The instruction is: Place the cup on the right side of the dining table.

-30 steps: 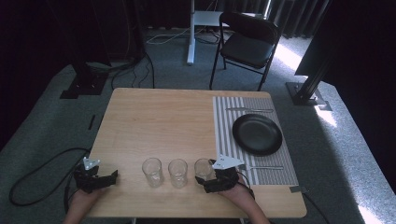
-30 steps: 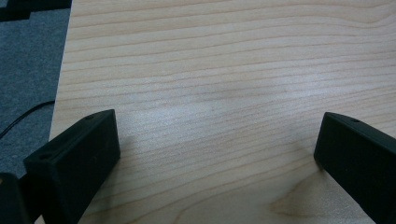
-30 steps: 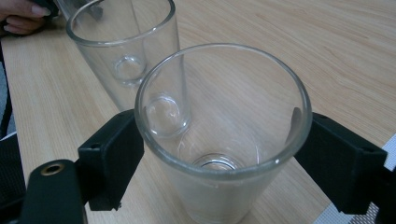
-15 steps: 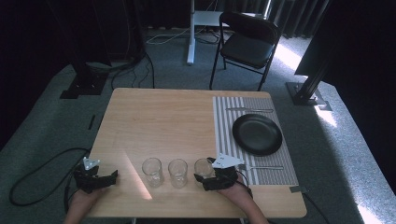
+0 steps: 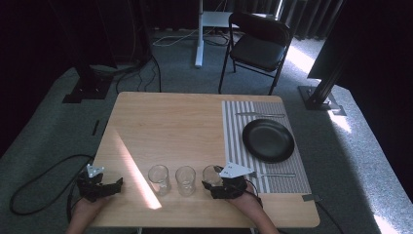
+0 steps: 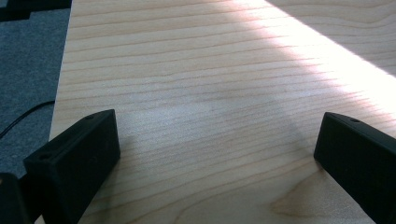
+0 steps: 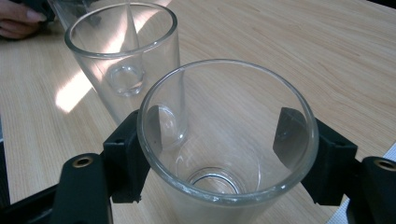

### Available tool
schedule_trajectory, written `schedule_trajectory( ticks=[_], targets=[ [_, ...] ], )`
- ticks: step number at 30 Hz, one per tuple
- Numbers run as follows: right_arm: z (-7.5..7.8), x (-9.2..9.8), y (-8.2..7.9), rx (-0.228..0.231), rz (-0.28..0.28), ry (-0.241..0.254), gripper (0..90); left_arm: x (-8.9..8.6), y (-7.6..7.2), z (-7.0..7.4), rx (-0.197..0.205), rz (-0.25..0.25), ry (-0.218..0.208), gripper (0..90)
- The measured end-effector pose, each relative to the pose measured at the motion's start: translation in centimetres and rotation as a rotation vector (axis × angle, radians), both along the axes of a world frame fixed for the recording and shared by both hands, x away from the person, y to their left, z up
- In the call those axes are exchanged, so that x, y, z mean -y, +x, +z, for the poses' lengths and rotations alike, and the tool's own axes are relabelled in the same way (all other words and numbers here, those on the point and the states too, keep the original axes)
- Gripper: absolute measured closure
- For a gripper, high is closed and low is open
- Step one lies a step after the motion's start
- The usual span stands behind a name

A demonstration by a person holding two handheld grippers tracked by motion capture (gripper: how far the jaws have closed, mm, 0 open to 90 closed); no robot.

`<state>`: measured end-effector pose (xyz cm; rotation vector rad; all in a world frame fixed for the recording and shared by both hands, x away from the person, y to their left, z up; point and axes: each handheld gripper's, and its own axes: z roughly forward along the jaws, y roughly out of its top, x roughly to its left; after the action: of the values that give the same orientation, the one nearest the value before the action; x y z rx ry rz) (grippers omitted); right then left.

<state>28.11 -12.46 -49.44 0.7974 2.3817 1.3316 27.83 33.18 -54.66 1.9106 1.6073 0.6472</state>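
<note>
High view first: I am seeing the wooden worktop (image 5: 165, 126) across the middle of the frame, with three clear glasses standing in a row near its lower edge. My right claw (image 5: 217, 185), low and right of centre, is closing around the rightmost glass (image 5: 211, 174); its jaws have just been coming together with that glass between them. The middle glass (image 5: 185, 180) and the left glass (image 5: 158, 179) are standing just beside it, untouched. My left claw (image 5: 111, 187) is sitting at the lower left, over the worktop's corner, well apart from the glasses. A striped mat (image 5: 234, 134) is lying on the right part of the worktop, carrying a black plate (image 5: 268, 140).

Left gripper view: I am looking along two black jaws standing wide apart at the lower corners, with bare wood and a band of sunlight between them, so this claw is gaping and holding nothing.

Right gripper view: the rightmost glass (image 7: 224, 154) is filling the lower centre, upright, with a black pad pressing on each side of its wall. The middle glass (image 7: 126, 51) is standing behind it at upper left.
</note>
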Motion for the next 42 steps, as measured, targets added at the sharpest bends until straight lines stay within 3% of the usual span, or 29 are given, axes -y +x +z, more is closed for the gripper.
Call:
schedule_trajectory(
  ticks=[11, 17, 20, 33, 42],
  targets=[
    [0.4, -0.2, -0.2, 0.004, -0.001, -0.040, 28.7, 0.0, 0.0, 0.0, 0.000, 0.000, 0.000, 0.6],
    [0.7, 0.0, 0.2, -0.028, -0.013, -0.048, 28.7, 0.0, 0.0, 0.0, 0.000, 0.000, 0.000, 0.6],
    [0.8, 0.0, 0.3, -0.013, -0.020, -0.054, 28.7, 0.0, 0.0, 0.0, 0.000, 0.000, 0.000, 0.6],
    [1.8, 0.8, 1.0, 0.009, -0.084, -0.052, 28.7, 0.0, 0.0, 0.0, 0.001, 0.000, 0.000, 0.6],
    [2.8, 1.8, 2.1, 0.028, -0.157, -0.054, 28.7, 0.0, 0.0, 0.0, 0.000, -0.001, 0.002, 0.6]
  ],
)
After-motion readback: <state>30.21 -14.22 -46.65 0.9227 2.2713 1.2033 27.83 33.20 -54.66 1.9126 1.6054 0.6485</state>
